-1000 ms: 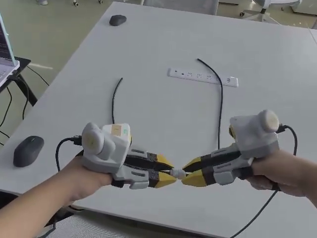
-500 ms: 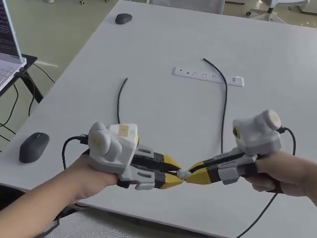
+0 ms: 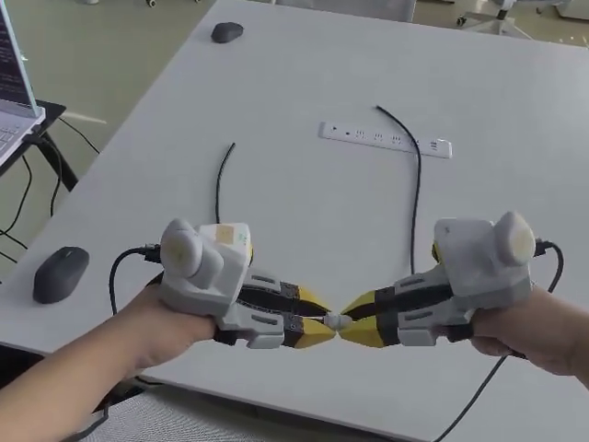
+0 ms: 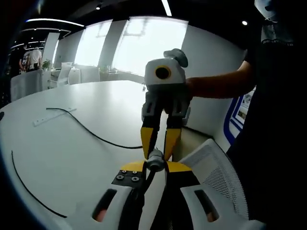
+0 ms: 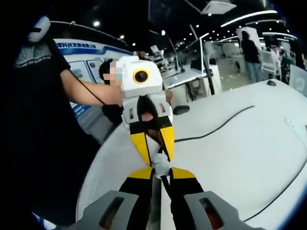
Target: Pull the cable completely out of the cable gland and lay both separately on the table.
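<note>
The small white cable gland [image 3: 336,321] hangs above the table's near edge, between the two grippers' yellow tips. My left gripper [image 3: 319,324] comes in from the left and is shut on the thin black cable, which runs back between its jaws from the gland [image 4: 154,160]. My right gripper [image 3: 353,325] meets it from the right, shut on the gland [image 5: 160,166]. Each gripper view looks straight at the other gripper, tip to tip. How much cable is still inside the gland is hidden.
A loose black cable [image 3: 220,180] lies on the white table [image 3: 304,212]. Behind it is a white power strip [image 3: 385,140] with a black cord [image 3: 416,198]. One mouse [image 3: 61,273] sits at the left edge, another [image 3: 226,32] far back. A laptop [image 3: 14,92] stands off the table's left.
The grippers stay tip to tip on the gland. The right gripper has dropped a little and sits more level; the small shift of the table comes from the head camera.
</note>
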Available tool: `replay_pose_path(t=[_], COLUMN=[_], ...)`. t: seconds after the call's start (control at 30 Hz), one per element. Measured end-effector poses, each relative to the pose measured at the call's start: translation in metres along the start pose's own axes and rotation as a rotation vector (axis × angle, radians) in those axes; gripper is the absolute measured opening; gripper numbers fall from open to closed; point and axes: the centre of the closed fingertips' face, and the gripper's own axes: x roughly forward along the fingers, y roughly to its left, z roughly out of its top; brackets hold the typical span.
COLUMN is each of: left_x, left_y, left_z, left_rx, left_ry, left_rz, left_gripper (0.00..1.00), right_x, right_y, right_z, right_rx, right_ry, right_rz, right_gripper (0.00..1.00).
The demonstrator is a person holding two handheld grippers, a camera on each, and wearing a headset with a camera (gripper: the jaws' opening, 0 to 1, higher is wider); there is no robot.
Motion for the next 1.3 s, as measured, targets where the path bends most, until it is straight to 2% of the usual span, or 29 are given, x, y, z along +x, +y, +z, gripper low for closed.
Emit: replay_pose_path(t=[0.17, 0.27, 0.33, 0.37, 0.5, 0.7, 0.83, 0.93, 1.0, 1.03, 1.07, 1.1, 1.13, 1.17, 1.2, 1.23, 1.27, 1.3], left_x=[-0.002, -0.003, -0.005, -0.006, -0.007, -0.008, -0.009, -0.008, -0.008, -0.007, -0.007, -0.007, -0.007, -0.007, -0.007, -0.008, -0.008, -0.008], left_y=[-0.001, -0.001, 0.000, 0.000, -0.001, -0.001, -0.001, 0.000, -0.001, -0.001, -0.002, -0.002, -0.002, -0.003, -0.004, -0.006, -0.007, -0.007], left_z=[-0.001, -0.001, 0.001, 0.002, 0.004, 0.004, 0.005, 0.005, 0.006, 0.006, 0.007, 0.006, 0.006, 0.005, 0.005, 0.005, 0.005, 0.006], left_rx=[-0.061, -0.098, -0.112, -0.138, -0.147, -0.130, -0.128, -0.108, -0.096, -0.095, -0.090, -0.086, -0.081, -0.075, -0.072, -0.064, -0.059, -0.046], left_ry=[0.003, -0.011, -0.019, -0.026, -0.036, -0.028, -0.021, -0.024, -0.027, -0.030, -0.034, -0.033, -0.029, -0.026, -0.024, -0.024, -0.024, -0.026], left_rz=[-0.017, -0.022, -0.020, -0.020, -0.026, -0.021, -0.023, -0.026, -0.027, -0.029, -0.029, -0.029, -0.031, -0.034, -0.036, -0.038, -0.040, -0.041], left_gripper=[0.15, 0.15, 0.15, 0.15, 0.15, 0.15, 0.15, 0.15, 0.15, 0.15, 0.15, 0.15, 0.15, 0.15, 0.15, 0.15, 0.15, 0.15], right_x=[0.001, 0.001, 0.000, 0.000, 0.000, 0.001, 0.001, 0.000, -0.003, -0.006, -0.007, -0.010, -0.012, -0.013, -0.014, -0.014, -0.015, -0.015], right_y=[0.002, 0.003, 0.002, 0.001, 0.003, 0.001, -0.002, -0.002, 0.000, 0.002, 0.006, 0.005, 0.005, 0.008, 0.007, 0.009, 0.011, 0.009], right_z=[0.000, 0.003, 0.005, 0.006, 0.009, 0.008, 0.010, 0.010, 0.012, 0.012, 0.013, 0.016, 0.016, 0.013, 0.012, 0.016, 0.016, 0.015], right_rx=[-0.163, -0.289, -0.343, -0.376, -0.516, -0.520, -0.479, -0.370, -0.251, -0.157, -0.124, -0.129, -0.098, -0.025, 0.005, 0.074, 0.133, 0.154], right_ry=[0.051, 0.084, 0.091, 0.097, 0.123, 0.127, 0.112, 0.069, 0.035, 0.023, 0.009, -0.012, -0.020, -0.014, -0.020, -0.047, -0.041, -0.029], right_rz=[-0.101, -0.165, -0.203, -0.230, -0.288, -0.303, -0.302, -0.282, -0.260, -0.224, -0.188, -0.174, -0.154, -0.115, -0.100, -0.055, -0.025, -0.012], right_gripper=[0.07, 0.07, 0.07, 0.07, 0.07, 0.08, 0.08, 0.09, 0.11, 0.13, 0.16, 0.19, 0.22, 0.23, 0.24, 0.23, 0.21, 0.17])
